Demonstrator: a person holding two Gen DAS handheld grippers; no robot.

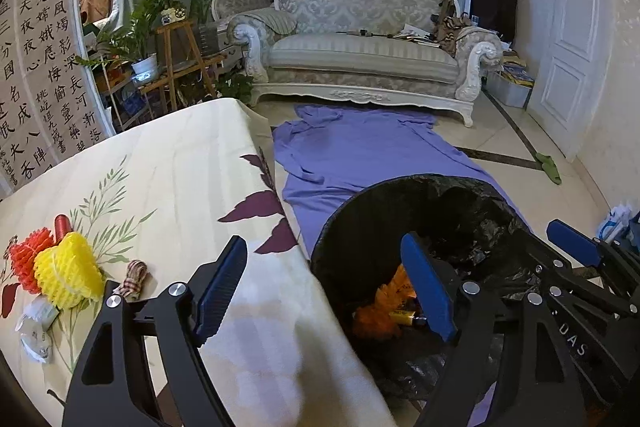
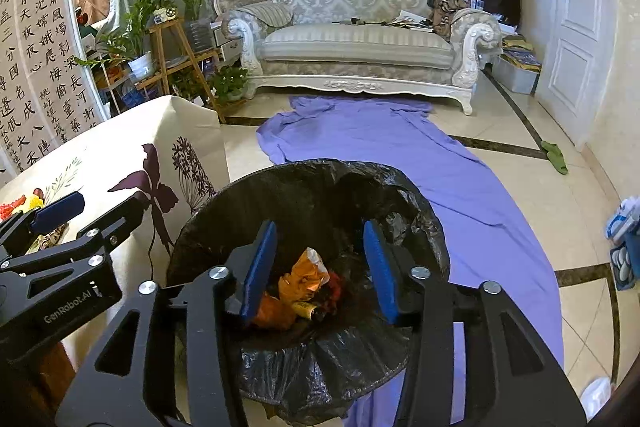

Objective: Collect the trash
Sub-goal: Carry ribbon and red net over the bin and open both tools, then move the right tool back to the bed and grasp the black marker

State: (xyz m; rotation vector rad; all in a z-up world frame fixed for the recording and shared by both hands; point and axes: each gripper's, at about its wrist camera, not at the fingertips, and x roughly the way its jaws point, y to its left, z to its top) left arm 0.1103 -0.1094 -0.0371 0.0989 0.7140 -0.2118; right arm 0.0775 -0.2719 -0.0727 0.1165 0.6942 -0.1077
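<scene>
The right gripper (image 2: 320, 267) hangs over the mouth of the trash bin (image 2: 224, 203), its blue pads parted with nothing between them; straight below, at the bottom of the black liner, lie orange wrappers (image 2: 308, 277) and a small yellow piece. The left gripper (image 1: 326, 289) stands beside it with its jaws spread wide and empty, one finger over the bin's rim and the other over the edge of the table (image 1: 168, 163) that touches the bin on that side. On the table's cream leaf-print cloth, well away from the bin, sit a yellow foam net (image 1: 68, 275) against an orange-red one (image 1: 28, 259), a red cylinder (image 1: 62, 227) just behind them, a striped scrap (image 1: 134, 279) beside the yellow net, and crumpled white wrappers (image 1: 36, 327) nearer the camera. Beyond the bin a purple sheet (image 2: 400, 147) runs over the tiled floor to a white carved sofa (image 2: 360, 39).
</scene>
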